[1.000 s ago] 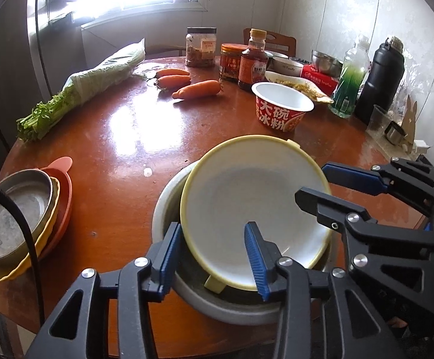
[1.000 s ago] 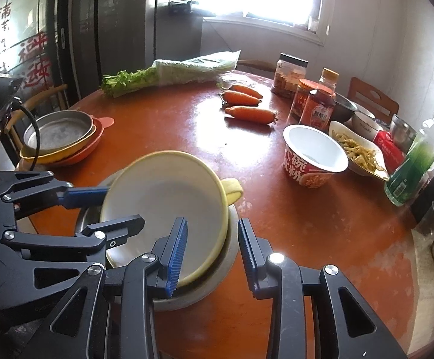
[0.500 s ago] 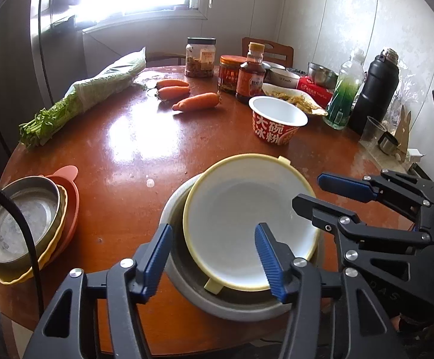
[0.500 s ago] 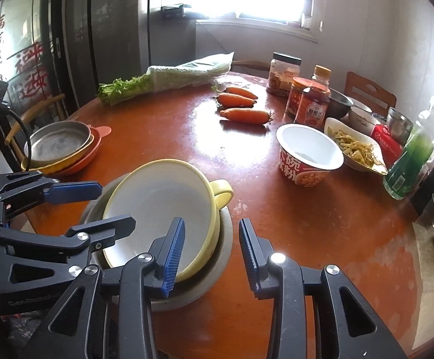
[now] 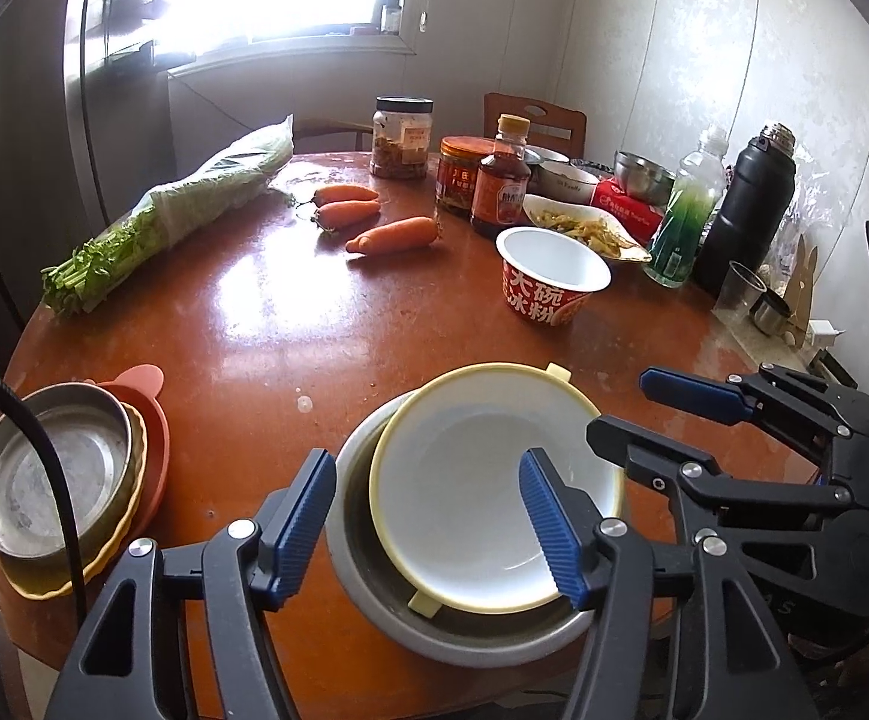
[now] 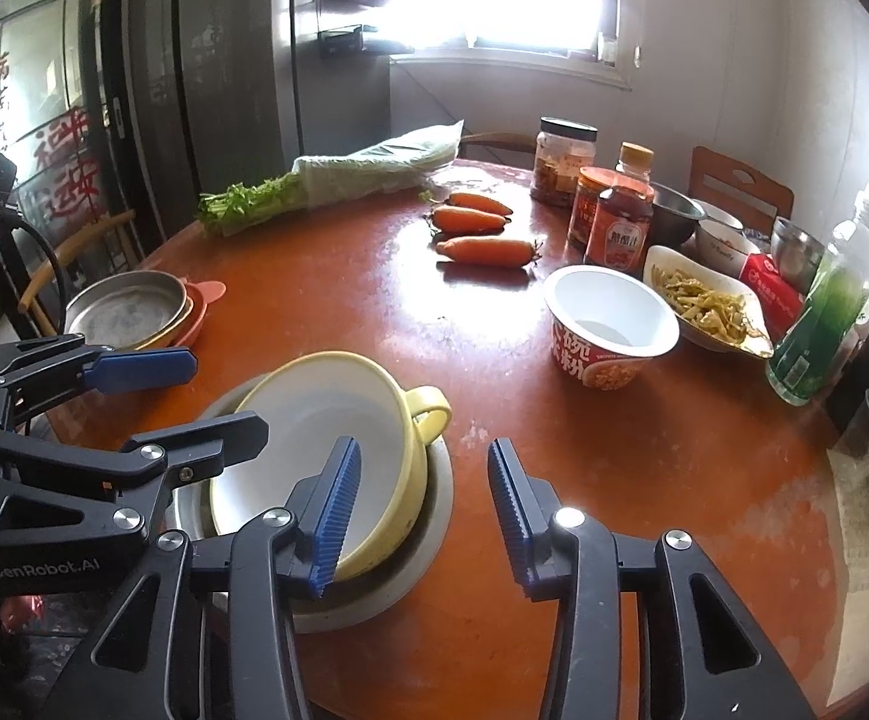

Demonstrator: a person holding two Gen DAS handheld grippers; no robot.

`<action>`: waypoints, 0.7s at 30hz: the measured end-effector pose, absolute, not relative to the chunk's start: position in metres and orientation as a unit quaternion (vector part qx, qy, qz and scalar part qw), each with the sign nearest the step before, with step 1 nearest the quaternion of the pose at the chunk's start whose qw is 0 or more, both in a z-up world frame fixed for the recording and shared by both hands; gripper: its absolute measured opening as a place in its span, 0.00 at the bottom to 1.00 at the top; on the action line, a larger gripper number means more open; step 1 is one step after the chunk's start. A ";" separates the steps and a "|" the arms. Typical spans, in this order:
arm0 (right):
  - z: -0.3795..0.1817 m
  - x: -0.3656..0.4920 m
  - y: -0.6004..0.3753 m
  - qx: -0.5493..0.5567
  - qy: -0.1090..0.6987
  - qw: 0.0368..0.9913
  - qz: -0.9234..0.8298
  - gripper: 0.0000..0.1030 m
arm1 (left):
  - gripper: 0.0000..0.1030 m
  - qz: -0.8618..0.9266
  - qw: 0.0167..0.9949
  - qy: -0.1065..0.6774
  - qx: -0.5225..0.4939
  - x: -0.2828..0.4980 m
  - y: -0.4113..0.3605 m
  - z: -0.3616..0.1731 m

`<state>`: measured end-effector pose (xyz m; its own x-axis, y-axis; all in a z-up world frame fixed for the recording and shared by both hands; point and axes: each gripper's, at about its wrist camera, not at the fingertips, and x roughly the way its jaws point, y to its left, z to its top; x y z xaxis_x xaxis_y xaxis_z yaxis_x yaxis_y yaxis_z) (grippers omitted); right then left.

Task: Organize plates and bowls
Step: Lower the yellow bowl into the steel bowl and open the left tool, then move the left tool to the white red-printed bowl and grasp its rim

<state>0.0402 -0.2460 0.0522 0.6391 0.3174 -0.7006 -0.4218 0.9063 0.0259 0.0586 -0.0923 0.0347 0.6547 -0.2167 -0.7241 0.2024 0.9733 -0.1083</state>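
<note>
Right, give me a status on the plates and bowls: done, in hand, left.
Done: yellow bowl sits nested in the grey metal bowl; metal pan, yellow and pink dishes form a stack at the table edge.
In hand: nothing. Left gripper and right gripper have just been opening, clear of the bowl.
Left: possibly merging the two piles.

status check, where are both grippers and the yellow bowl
Left gripper and right gripper open, jaws just widened, nothing held. Yellow bowl sits tilted in steel bowl. Plate stack off to left; nothing in the way.
</note>
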 end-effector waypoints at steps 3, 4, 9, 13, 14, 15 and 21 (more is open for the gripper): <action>0.055 0.041 -0.247 -0.068 0.369 0.904 0.204 0.49 | 0.63 -0.112 0.911 0.396 -0.010 0.060 -0.090 0.038; 0.056 0.040 -0.248 -0.066 0.366 0.905 0.205 0.50 | 0.64 -0.111 0.912 0.394 -0.011 0.061 -0.089 0.040; 0.063 0.041 -0.257 -0.050 0.355 0.911 0.202 0.57 | 0.68 -0.103 0.919 0.381 -0.006 0.073 -0.089 0.053; 0.071 0.047 -0.272 -0.040 0.347 0.919 0.181 0.58 | 0.70 -0.109 0.920 0.377 -0.008 0.090 -0.096 0.063; 0.074 0.050 -0.277 -0.036 0.346 0.921 0.175 0.59 | 0.70 -0.109 0.920 0.375 -0.006 0.095 -0.099 0.065; 0.076 0.053 -0.280 -0.032 0.344 0.923 0.170 0.60 | 0.71 -0.111 0.920 0.376 -0.005 0.101 -0.102 0.067; 0.092 0.072 -0.303 -0.018 0.330 0.933 0.144 0.66 | 0.71 -0.121 0.919 0.376 -0.004 0.131 -0.121 0.080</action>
<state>0.0724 -0.3029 0.0916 0.7406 0.2568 -0.6209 -0.2810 0.9578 0.0609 0.1308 -0.1208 0.0797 0.6873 -0.2256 -0.6904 0.2194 0.9706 -0.0987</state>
